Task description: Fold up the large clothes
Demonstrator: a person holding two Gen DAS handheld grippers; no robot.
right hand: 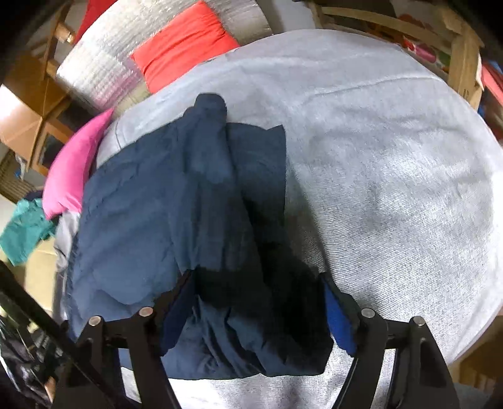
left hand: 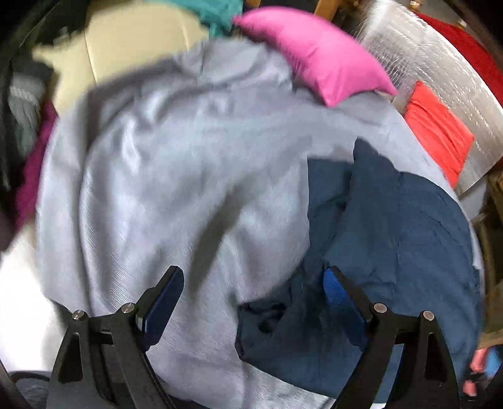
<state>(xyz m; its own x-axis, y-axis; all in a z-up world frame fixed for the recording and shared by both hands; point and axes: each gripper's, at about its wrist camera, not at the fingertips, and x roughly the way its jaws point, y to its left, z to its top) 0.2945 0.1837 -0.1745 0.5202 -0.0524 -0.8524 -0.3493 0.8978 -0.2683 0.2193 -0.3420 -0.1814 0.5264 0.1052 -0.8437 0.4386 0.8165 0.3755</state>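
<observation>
Left wrist view
- Left hand-held gripper: black hinged arms with blue pads, jaws spread wide, nothing between the pads but the cloth lying below them.
- Grey sheet: soft, finely ribbed knit, loosely creased, spread over most of the surface under the gripper; blurred.
- Navy garment: matte, crumpled dark-blue cloth, folded in rough layers, lying on the grey sheet to the right, its near edge by the right pad.
- Pink cushion: smooth, plump, pointed at the corners, resting on the far edge of the sheet.
- Red cushion: flat, pleated, lying on a silver quilted foil mat.
- Teal cloth: bunched, at the far edge, above a cream padded surface.

Right wrist view
- Right hand-held gripper: same build, jaws partly open, straddling the near end of the navy garment; whether the pads press on it I cannot tell.
- Navy garment: long bundle with a rolled tip at its far end, lying on the grey sheet.
- Pink cushion, red cushion, teal cloth: left and far side.
- Wooden frame: pale timber, far right.
</observation>
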